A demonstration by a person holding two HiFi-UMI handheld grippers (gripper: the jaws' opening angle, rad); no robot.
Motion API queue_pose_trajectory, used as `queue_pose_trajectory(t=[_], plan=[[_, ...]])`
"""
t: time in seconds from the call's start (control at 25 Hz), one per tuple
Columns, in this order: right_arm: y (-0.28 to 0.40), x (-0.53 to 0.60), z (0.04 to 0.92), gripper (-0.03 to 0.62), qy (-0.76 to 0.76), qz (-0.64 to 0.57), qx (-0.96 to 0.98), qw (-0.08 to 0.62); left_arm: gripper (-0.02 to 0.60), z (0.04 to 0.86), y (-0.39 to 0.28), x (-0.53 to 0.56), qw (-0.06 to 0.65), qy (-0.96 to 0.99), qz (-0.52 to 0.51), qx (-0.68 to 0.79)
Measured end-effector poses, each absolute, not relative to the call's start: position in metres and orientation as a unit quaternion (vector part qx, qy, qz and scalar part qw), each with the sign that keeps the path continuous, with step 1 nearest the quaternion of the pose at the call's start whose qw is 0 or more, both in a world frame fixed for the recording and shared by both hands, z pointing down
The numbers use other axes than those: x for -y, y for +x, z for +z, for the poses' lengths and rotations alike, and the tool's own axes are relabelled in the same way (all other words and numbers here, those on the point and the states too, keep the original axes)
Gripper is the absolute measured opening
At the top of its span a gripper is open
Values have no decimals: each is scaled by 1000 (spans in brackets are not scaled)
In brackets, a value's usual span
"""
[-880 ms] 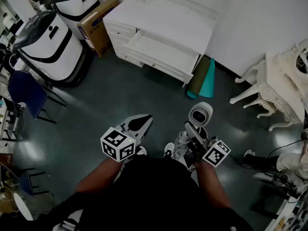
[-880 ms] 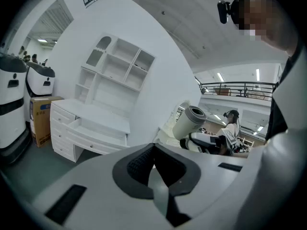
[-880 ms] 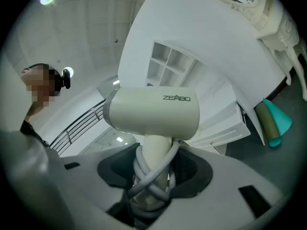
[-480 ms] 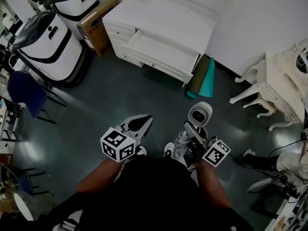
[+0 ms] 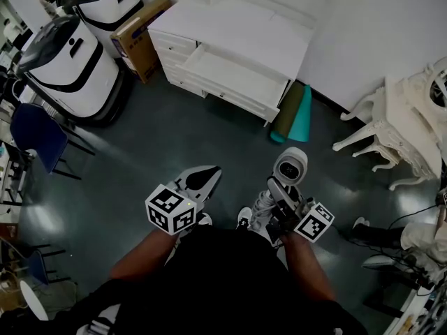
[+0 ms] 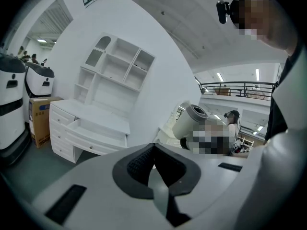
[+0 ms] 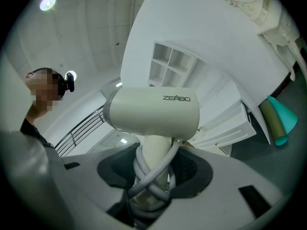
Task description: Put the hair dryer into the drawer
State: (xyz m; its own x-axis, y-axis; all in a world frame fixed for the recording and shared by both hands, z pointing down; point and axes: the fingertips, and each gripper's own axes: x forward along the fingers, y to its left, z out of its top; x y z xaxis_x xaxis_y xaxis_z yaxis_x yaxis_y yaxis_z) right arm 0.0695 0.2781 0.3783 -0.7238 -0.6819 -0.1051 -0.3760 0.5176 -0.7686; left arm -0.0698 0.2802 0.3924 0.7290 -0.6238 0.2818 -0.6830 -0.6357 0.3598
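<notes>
A cream hair dryer [image 5: 291,165] stands up from my right gripper [image 5: 279,194], which is shut on its handle; the grey cord is wound round that handle. In the right gripper view the dryer's barrel [image 7: 152,110] lies crosswise above the jaws [image 7: 153,176]. My left gripper [image 5: 204,179] hangs beside it at waist height, shut and empty, its pads [image 6: 139,164] meeting. The white dresser's drawer [image 5: 230,79] stands pulled open, well ahead of both grippers across the dark floor. The drawer [image 6: 96,128] also shows in the left gripper view.
A cardboard box [image 5: 143,37] and two white-and-black machines [image 5: 70,65] stand left of the dresser. Rolled green and teal mats [image 5: 297,114] lean at its right corner. An ornate white table [image 5: 405,117] is at the far right, a blue chair [image 5: 35,135] at the left.
</notes>
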Motion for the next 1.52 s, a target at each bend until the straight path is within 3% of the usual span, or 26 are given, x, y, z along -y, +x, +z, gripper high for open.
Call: queue_pose_trajectory(t=[0.68, 1.52], plan=[[84, -265, 382, 210, -301, -374, -859, 179, 5, 398, -50, -275, 227, 902, 73, 360], [171, -233, 389, 210, -284, -376, -862, 187, 5, 394, 22, -250, 212, 887, 63, 406]])
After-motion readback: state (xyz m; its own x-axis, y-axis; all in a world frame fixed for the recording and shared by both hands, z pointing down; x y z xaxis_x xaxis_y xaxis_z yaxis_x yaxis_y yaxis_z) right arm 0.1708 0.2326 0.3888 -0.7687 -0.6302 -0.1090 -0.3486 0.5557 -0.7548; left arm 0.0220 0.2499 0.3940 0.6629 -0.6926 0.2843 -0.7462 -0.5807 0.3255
